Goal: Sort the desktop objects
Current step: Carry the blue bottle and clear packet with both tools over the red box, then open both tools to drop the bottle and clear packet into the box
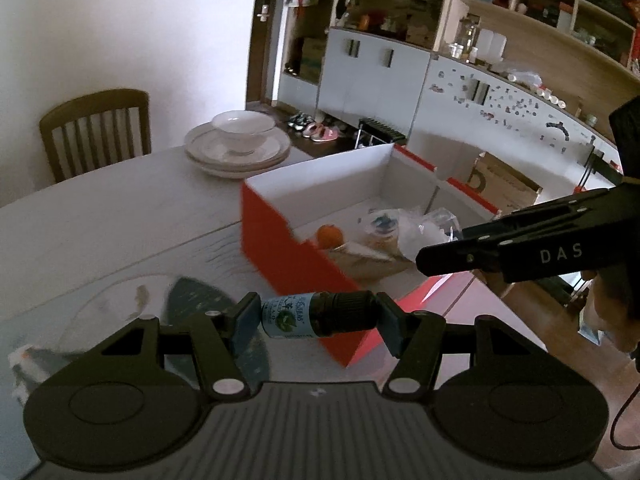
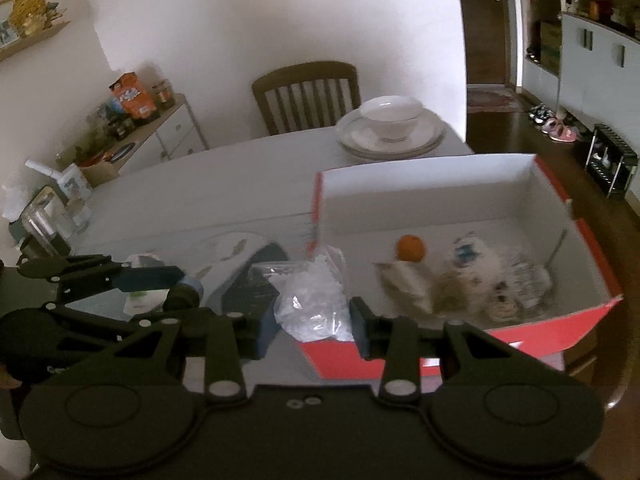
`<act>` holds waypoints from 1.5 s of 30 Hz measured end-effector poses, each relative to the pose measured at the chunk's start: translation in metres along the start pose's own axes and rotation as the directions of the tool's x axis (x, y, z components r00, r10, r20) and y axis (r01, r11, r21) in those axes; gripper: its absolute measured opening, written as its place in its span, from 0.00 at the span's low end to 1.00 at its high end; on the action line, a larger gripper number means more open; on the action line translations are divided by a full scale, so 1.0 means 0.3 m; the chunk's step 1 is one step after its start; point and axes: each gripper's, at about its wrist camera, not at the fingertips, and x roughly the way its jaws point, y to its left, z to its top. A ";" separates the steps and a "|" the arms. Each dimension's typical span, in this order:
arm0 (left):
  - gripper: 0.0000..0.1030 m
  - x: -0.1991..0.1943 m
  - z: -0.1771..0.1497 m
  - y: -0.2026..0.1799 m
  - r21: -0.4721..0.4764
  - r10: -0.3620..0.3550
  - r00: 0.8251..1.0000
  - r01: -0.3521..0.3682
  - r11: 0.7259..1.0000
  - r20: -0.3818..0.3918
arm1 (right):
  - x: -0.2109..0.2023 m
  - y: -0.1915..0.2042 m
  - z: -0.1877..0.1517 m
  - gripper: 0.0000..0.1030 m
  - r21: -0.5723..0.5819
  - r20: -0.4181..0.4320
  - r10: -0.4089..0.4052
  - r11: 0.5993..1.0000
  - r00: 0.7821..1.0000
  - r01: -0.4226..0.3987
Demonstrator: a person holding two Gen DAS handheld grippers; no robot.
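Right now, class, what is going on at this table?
A person is sorting table clutter into a red box, a claw in each hand. The left claw grips a small dark bottle sideways, just short of the box. The right claw holds a clear plastic bag over the box's near corner. An orange and some wrapped items already lie inside. A bowl on stacked plates sits behind.

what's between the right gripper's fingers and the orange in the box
In the right wrist view, a clear plastic bag sits between the right gripper fingers; beyond it comes the red box wall, then the orange.
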 end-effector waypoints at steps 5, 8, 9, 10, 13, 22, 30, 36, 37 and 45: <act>0.59 0.062 0.046 -0.076 0.019 -0.011 1.000 0.011 1.000 0.003 | -0.029 -0.099 0.009 0.38 0.011 0.011 -0.023 1.000 1.000 0.023; 0.59 0.102 0.077 -0.110 0.025 -0.016 1.000 0.016 1.000 0.002 | -0.041 -0.154 0.015 0.38 0.014 0.017 -0.038 0.999 0.999 0.038; 0.59 0.114 0.086 -0.120 0.026 -0.016 1.000 0.016 1.000 0.001 | -0.045 -0.172 0.017 0.38 0.017 0.019 -0.040 0.999 0.999 0.040; 0.59 0.127 0.095 -0.130 0.027 -0.017 1.000 0.017 1.000 0.001 | -0.050 -0.189 0.018 0.38 0.020 0.021 -0.042 0.999 0.999 0.041; 0.59 0.161 0.124 -0.156 0.038 -0.016 1.000 0.016 0.999 0.001 | -0.056 -0.235 0.023 0.38 0.023 0.028 -0.052 0.998 0.998 0.051; 0.59 0.289 0.221 -0.208 0.068 -0.007 1.000 0.008 0.998 -0.014 | -0.048 -0.348 0.043 0.38 0.027 0.028 -0.082 0.996 0.996 0.081; 0.59 0.423 0.282 -0.224 0.110 0.020 0.998 -0.014 0.994 -0.054 | -0.014 -0.418 0.062 0.35 0.003 0.025 -0.120 0.993 0.992 0.120; 0.59 0.540 0.298 -0.218 0.160 0.069 0.992 -0.051 0.986 -0.109 | 0.026 -0.461 0.066 0.36 0.014 -0.003 -0.125 0.992 0.992 0.125; 0.59 0.555 0.300 -0.217 0.161 0.071 0.990 -0.051 0.986 -0.119 | 0.032 -0.465 0.065 0.36 0.013 -0.008 -0.126 0.992 0.992 0.126; 0.59 0.677 0.306 -0.211 0.183 0.073 0.979 -0.037 0.982 -0.192 | 0.078 -0.476 0.053 0.36 -0.001 -0.050 -0.121 0.993 0.991 0.122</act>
